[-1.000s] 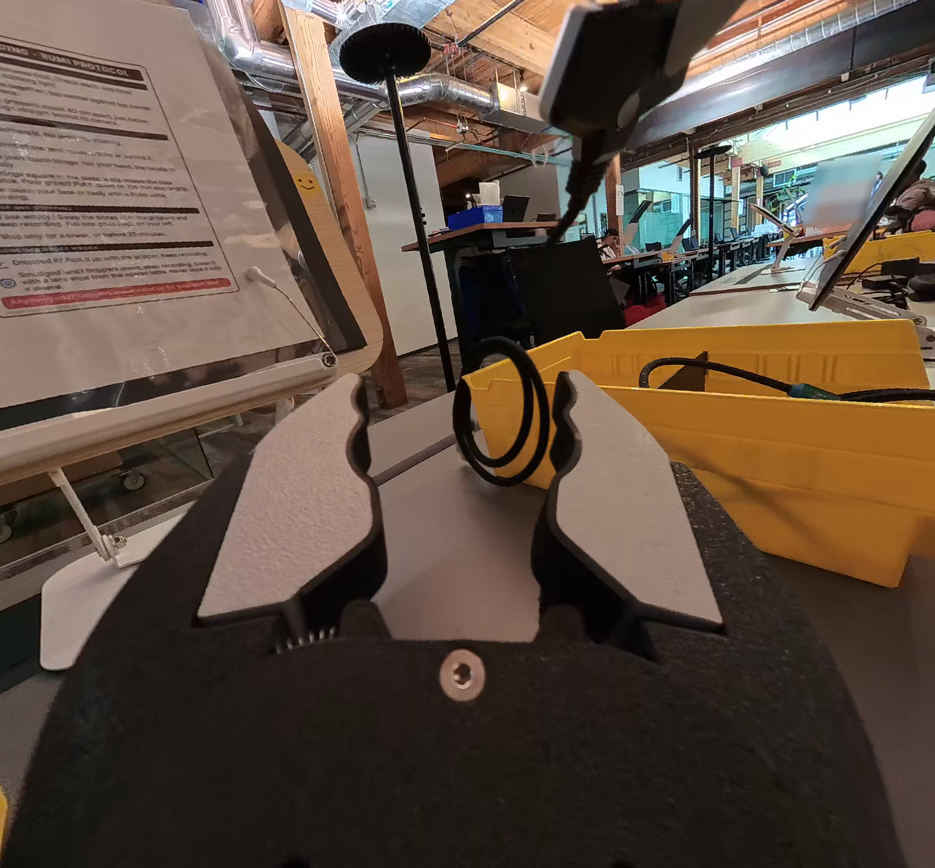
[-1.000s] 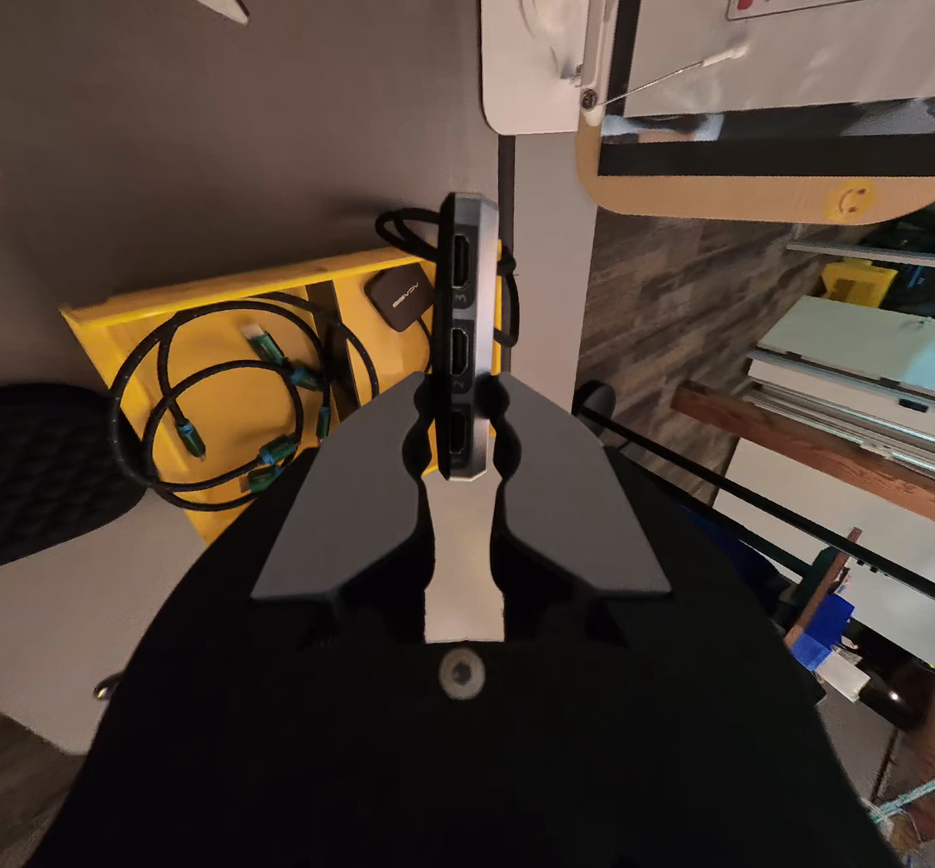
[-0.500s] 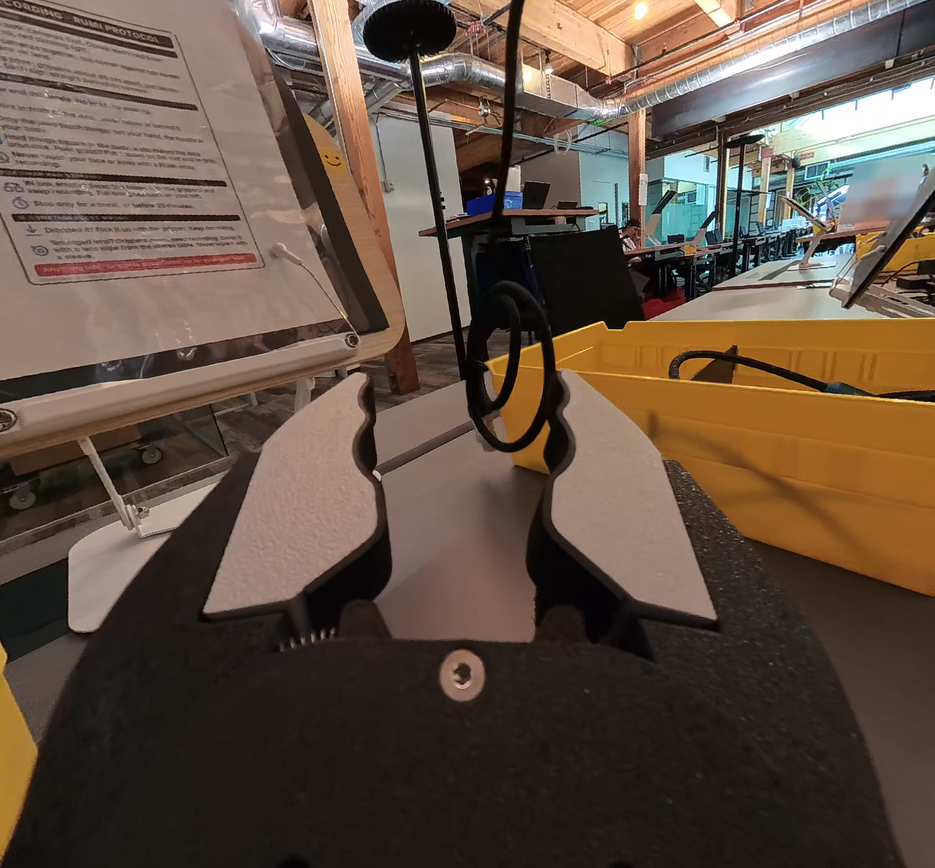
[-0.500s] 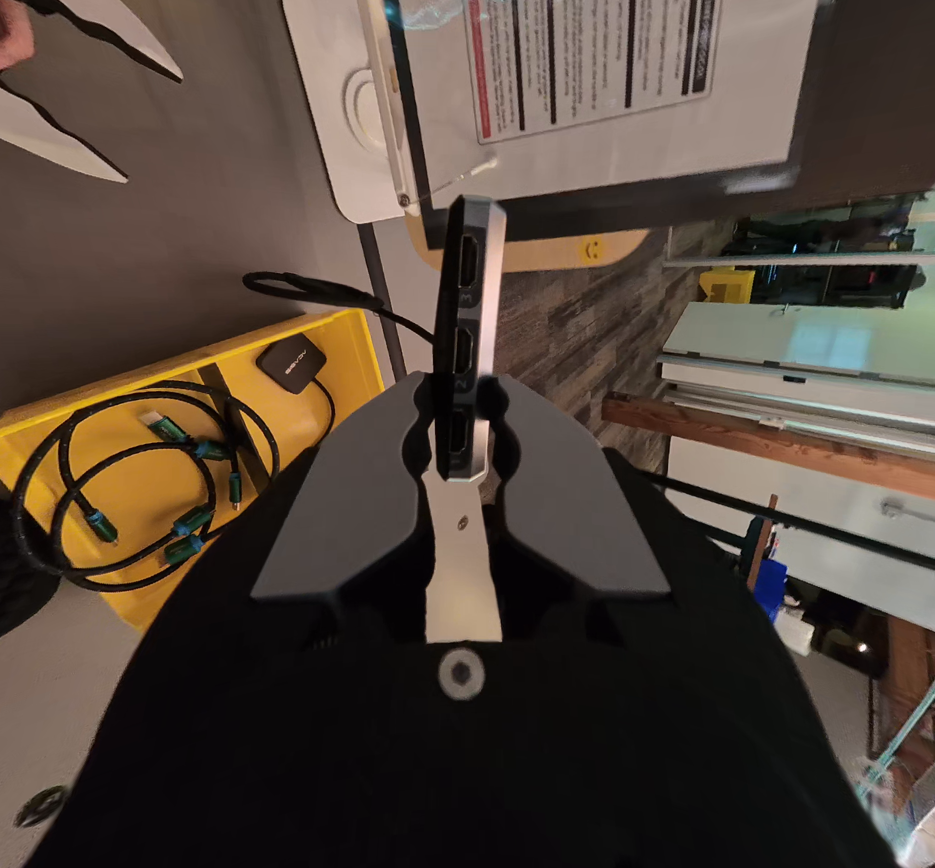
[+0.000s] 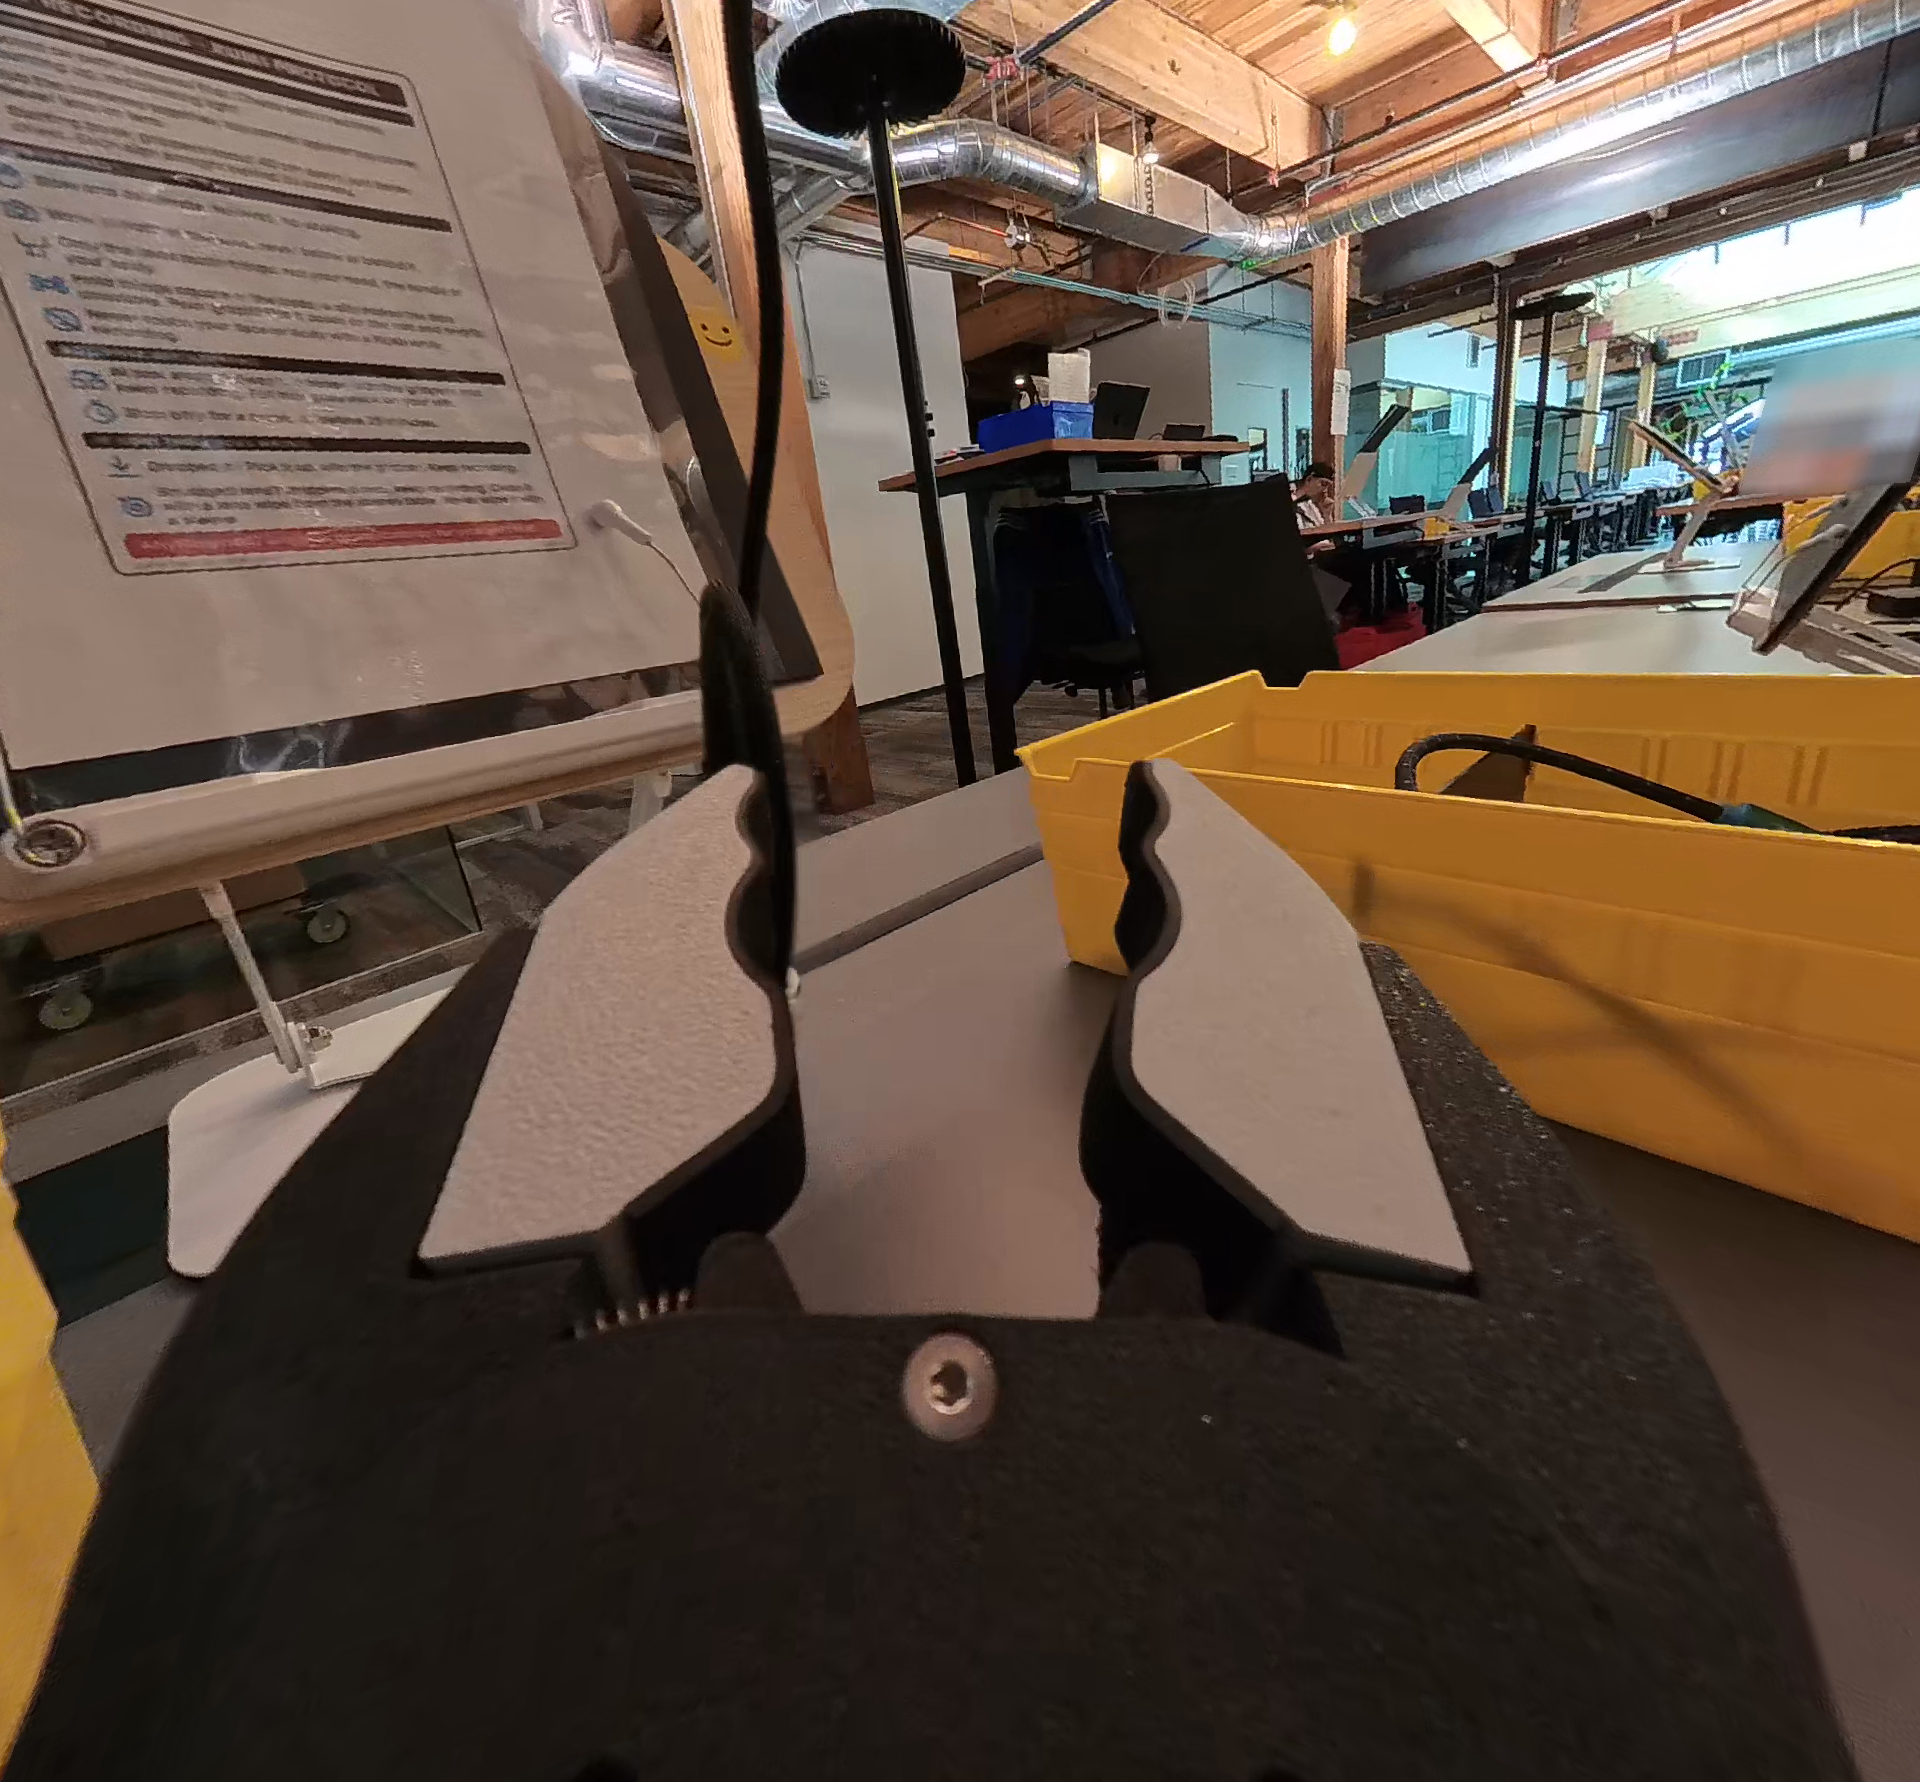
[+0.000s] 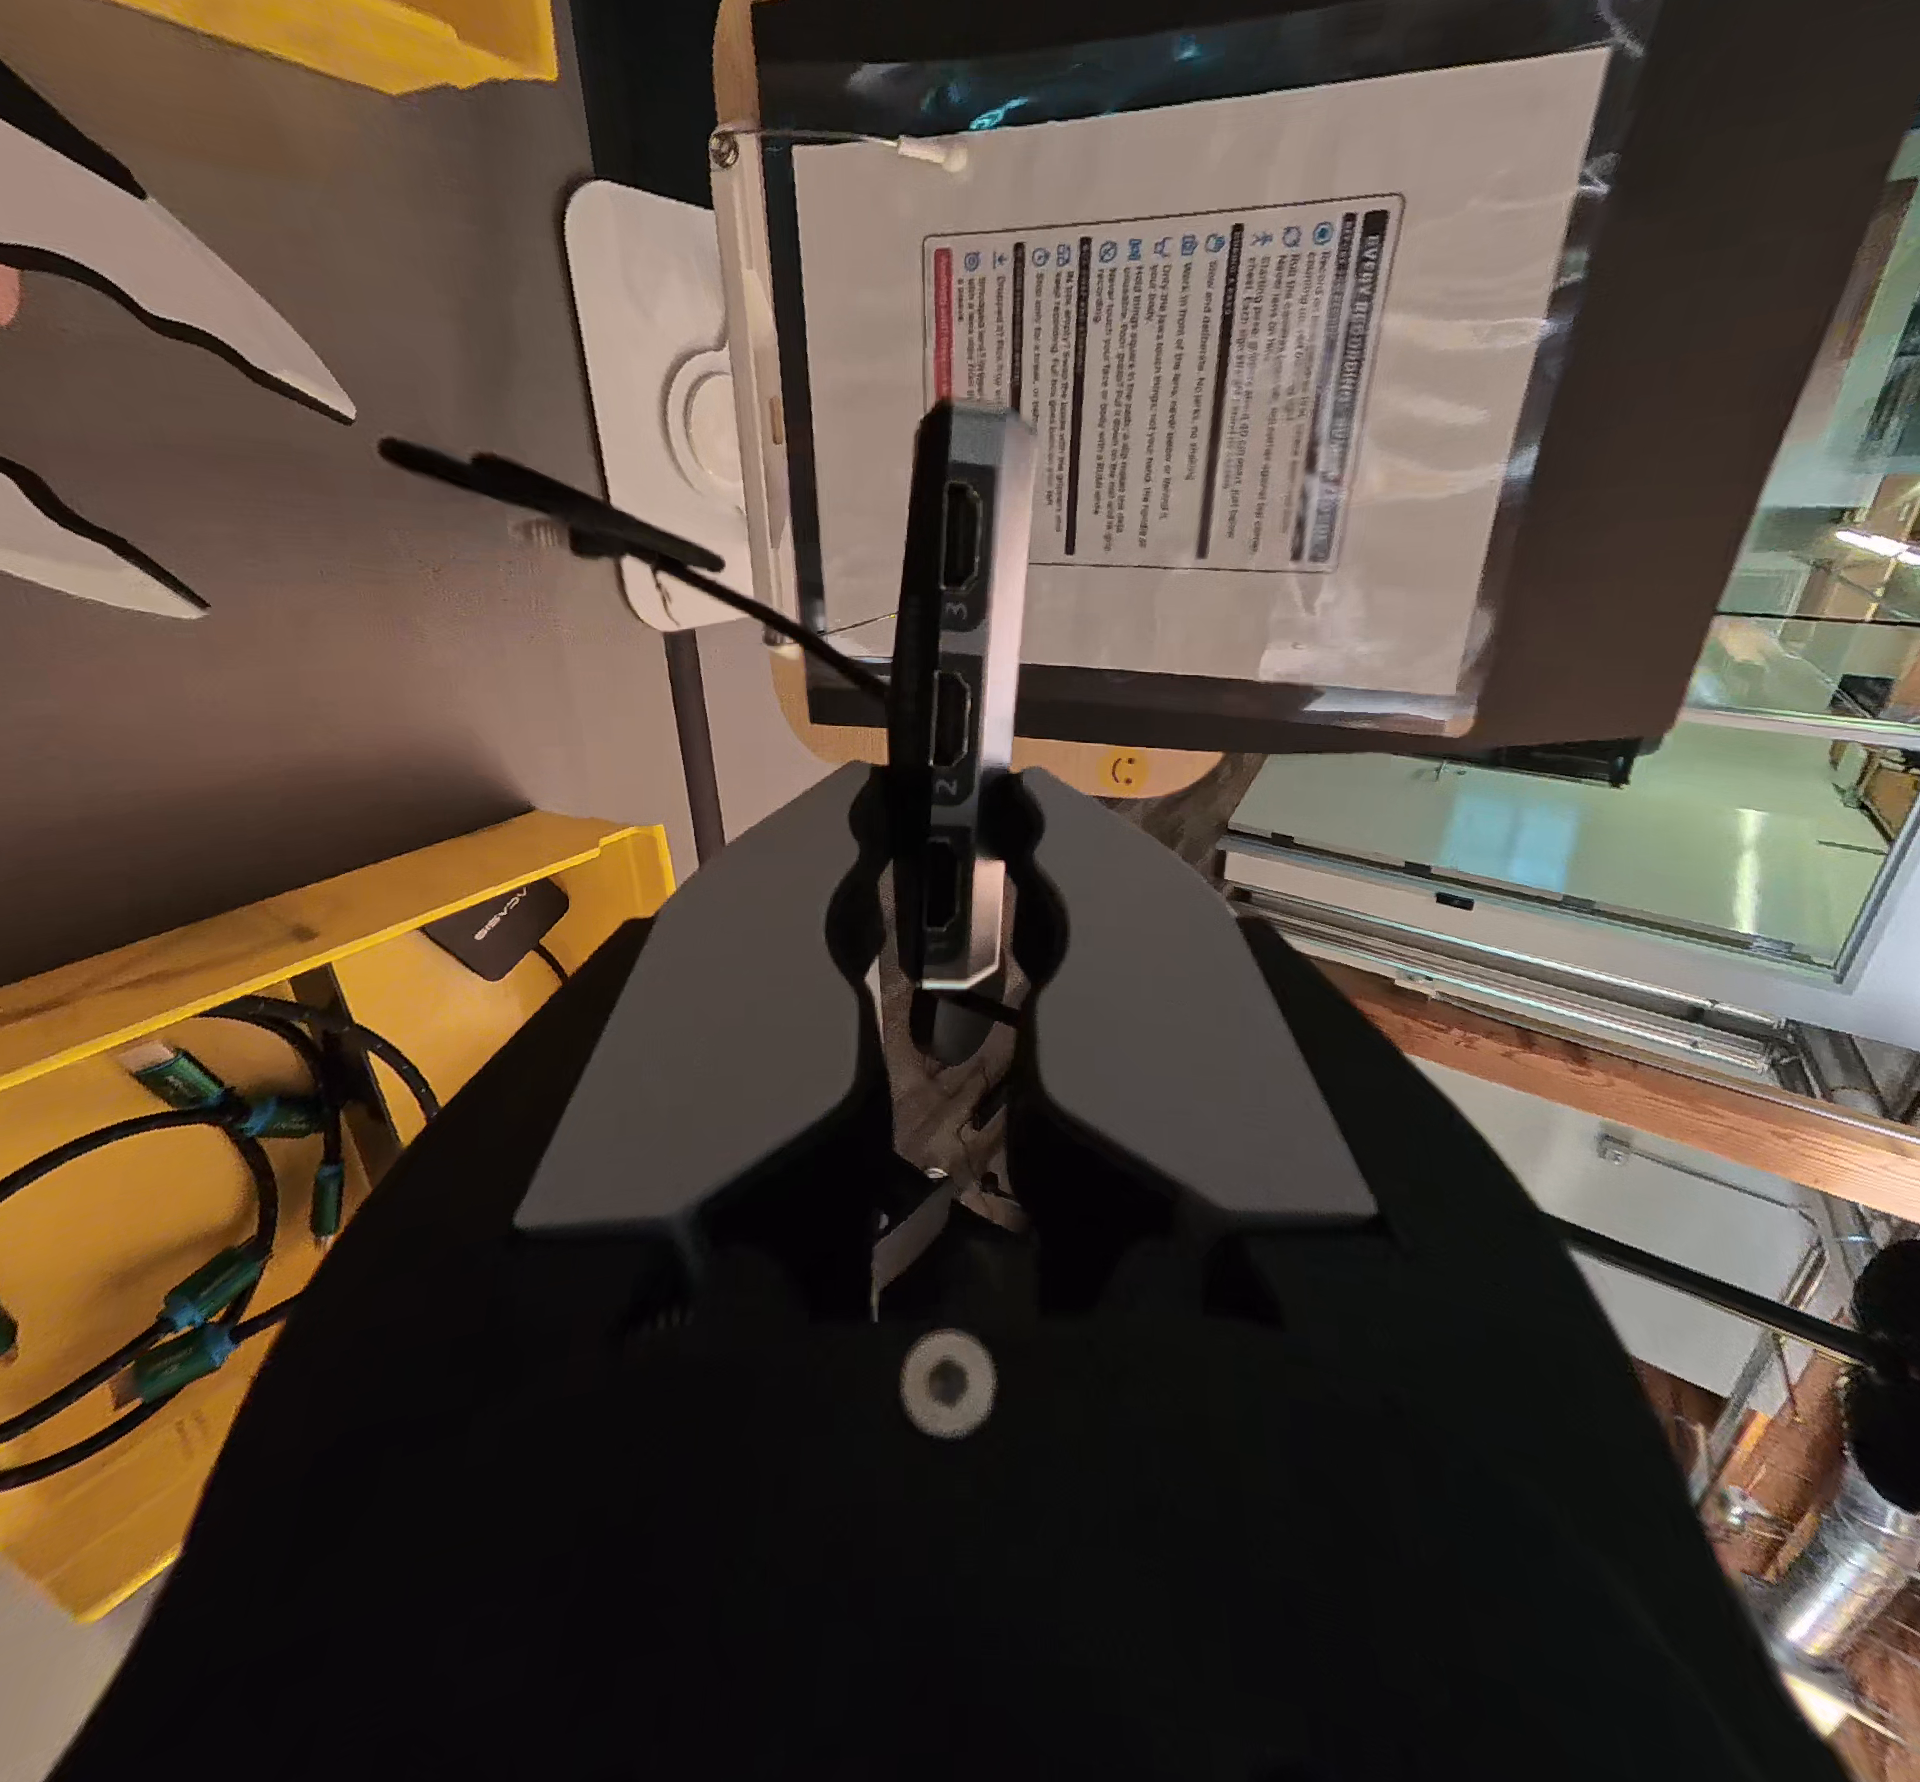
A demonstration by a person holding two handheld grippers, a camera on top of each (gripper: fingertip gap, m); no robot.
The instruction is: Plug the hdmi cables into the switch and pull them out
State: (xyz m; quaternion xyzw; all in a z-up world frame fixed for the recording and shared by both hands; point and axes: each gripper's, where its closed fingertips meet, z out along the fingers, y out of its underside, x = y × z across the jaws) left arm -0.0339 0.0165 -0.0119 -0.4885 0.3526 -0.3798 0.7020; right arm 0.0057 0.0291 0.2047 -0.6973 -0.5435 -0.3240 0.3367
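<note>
To the left of the left hand-held gripper [image 5: 951, 885], whose jaws stand apart with nothing between them, a laminated sheet [image 5: 260, 361] leans on a white stand on the grey desk [image 5: 914, 911]. A black lead [image 5: 753, 361] hangs just beside its left finger. To the right sits a yellow bin [image 5: 1507, 911], with an open workroom of wooden beams, ducts and further desks beyond. The right hand-held gripper [image 6: 940, 859] is clamped on the switch [image 6: 961, 652], upright with three empty ports facing the camera. Left of it, hdmi cables [image 6: 208, 1244] lie coiled in the bin [image 6: 436, 1015]; ahead stands the sheet [image 6: 1174, 402].
</note>
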